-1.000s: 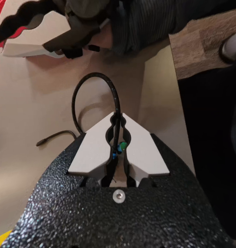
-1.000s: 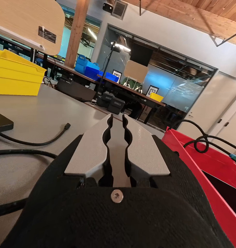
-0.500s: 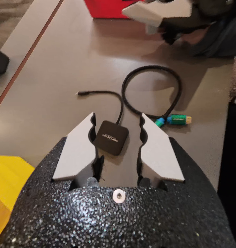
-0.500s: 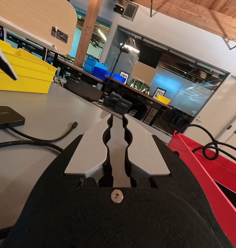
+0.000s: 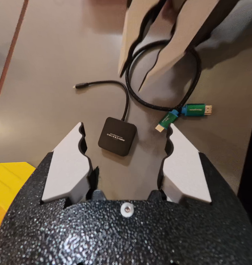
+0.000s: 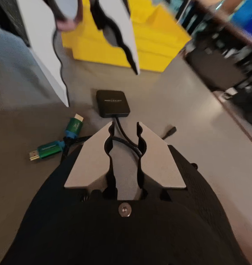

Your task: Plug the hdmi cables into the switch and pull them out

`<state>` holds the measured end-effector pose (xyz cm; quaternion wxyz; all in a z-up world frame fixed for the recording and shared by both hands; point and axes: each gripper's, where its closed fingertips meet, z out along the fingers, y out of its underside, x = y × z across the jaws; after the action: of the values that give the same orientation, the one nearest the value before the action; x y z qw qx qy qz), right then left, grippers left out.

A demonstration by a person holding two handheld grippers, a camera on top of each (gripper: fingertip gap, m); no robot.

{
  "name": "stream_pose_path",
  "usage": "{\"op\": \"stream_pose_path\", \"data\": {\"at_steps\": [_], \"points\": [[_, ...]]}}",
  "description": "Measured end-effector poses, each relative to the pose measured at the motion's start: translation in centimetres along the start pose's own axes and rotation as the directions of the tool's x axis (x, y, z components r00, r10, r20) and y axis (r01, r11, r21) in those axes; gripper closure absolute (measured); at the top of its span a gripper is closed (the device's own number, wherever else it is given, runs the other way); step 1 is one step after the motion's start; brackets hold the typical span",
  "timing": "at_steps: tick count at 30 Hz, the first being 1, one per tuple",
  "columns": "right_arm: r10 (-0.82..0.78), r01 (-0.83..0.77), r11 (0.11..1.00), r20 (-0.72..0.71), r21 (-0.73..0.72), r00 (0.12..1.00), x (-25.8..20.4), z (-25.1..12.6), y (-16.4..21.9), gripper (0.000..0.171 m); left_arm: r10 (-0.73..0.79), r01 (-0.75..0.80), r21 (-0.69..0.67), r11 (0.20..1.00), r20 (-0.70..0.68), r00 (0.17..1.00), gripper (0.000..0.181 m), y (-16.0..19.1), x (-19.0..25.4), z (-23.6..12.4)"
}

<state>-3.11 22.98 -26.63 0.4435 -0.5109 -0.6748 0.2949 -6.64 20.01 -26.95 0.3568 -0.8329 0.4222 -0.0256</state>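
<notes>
Grey bench [image 5: 50, 57] fills the left wrist view, a yellow bin [image 5: 6, 186] at the lower left corner. Left hand-held gripper [image 5: 124, 127] hovers with its jaws wide apart, nothing between them. Just ahead of it the black switch [image 5: 117, 136] lies flat on the bench, its thin pigtail lead [image 5: 122, 91] trailing away. Beside the switch to the right, a braided hdmi cable [image 5: 136, 91] loops round and its two green plugs cross: near plug [image 5: 166, 120] aims its gold tip roughly toward the switch, far plug [image 5: 195, 110] points away. Neither is inserted. Right hand-held gripper [image 5: 129, 82] hangs over the loop from the top edge.

Right wrist view, blurred: same bench [image 6: 194, 114], yellow bin [image 6: 151, 47] behind, dark gear at right. Right hand-held gripper [image 6: 124, 122] is parted, empty, over the pigtail lead [image 6: 122, 131]. Switch [image 6: 112, 104] sits just ahead, plugs [image 6: 75, 126] to the left, left hand-held gripper [image 6: 102, 90] descending from above.

Judgement: plugging not yet begun. Best done by pinning the switch body with one gripper, gripping a plug by its green shell with the other, then squaring the tip to a port; ports are not visible here.
</notes>
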Motion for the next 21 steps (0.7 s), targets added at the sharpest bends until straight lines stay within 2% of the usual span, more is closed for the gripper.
{"op": "stream_pose_path", "data": {"at_steps": [1, 4, 7, 10, 12, 13, 15, 17, 19, 21], "points": [[-0.012, 0.015, 0.998, 0.049, -0.068, 0.999, -0.2, 1.1, 0.3, 0.141, -0.005, 0.005, 0.020, 1.000, -0.001, 1.000, 0.070, -0.3, -0.1, -0.4], [0.003, 0.048, 0.965, 0.194, -0.258, 0.981, -1.0, 3.8, 1.6, 0.136, -0.009, 0.009, 0.056, 0.998, 0.015, 1.000, 0.074, -0.8, -0.4, -1.6], [0.030, 0.080, 0.916, 0.266, -0.394, 0.963, -1.4, 5.4, 3.0, 0.138, -0.022, 0.018, 0.076, 0.997, 0.053, 0.998, 0.078, -1.1, -1.2, -2.3], [0.080, 0.057, 0.904, 0.298, -0.424, 0.951, -1.8, 6.2, 2.7, 0.146, -0.077, 0.067, 0.119, 0.991, 0.082, 0.994, 0.084, -1.6, -2.1, -2.6], [0.099, 0.043, 0.888, 0.283, -0.457, 0.954, -1.6, 6.5, 3.1, 0.158, -0.125, 0.112, 0.160, 0.981, 0.071, 0.990, 0.086, -2.1, -2.4, -2.8], [0.132, 0.024, 0.885, 0.299, -0.465, 0.945, -2.0, 6.5, 3.1, 0.167, -0.153, 0.138, 0.186, 0.973, 0.065, 0.986, 0.086, -2.4, -2.6, -2.9], [0.188, -0.026, 0.880, 0.298, -0.474, 0.936, -2.2, 6.4, 3.0, 0.168, -0.205, 0.187, 0.248, 0.951, 0.049, 0.977, 0.085, -3.1, -3.0, -3.2], [0.170, -0.020, 0.887, 0.285, -0.461, 0.943, -1.9, 6.2, 3.1, 0.169, -0.274, 0.244, 0.348, 0.905, 0.041, 0.961, 0.084, -4.2, -3.7, -3.8], [0.083, 0.000, 0.921, 0.196, -0.389, 0.977, -0.4, 6.2, 2.6, 0.168, -0.369, 0.320, 0.451, 0.833, 0.022, 0.929, 0.085, -5.2, -4.7, -4.3], [0.006, 0.008, 0.963, 0.048, -0.271, 0.999, 2.1, 5.9, 1.4, 0.169, -0.471, 0.395, 0.536, 0.746, 0.007, 0.882, 0.084, -5.6, -5.9, -4.4]]}}
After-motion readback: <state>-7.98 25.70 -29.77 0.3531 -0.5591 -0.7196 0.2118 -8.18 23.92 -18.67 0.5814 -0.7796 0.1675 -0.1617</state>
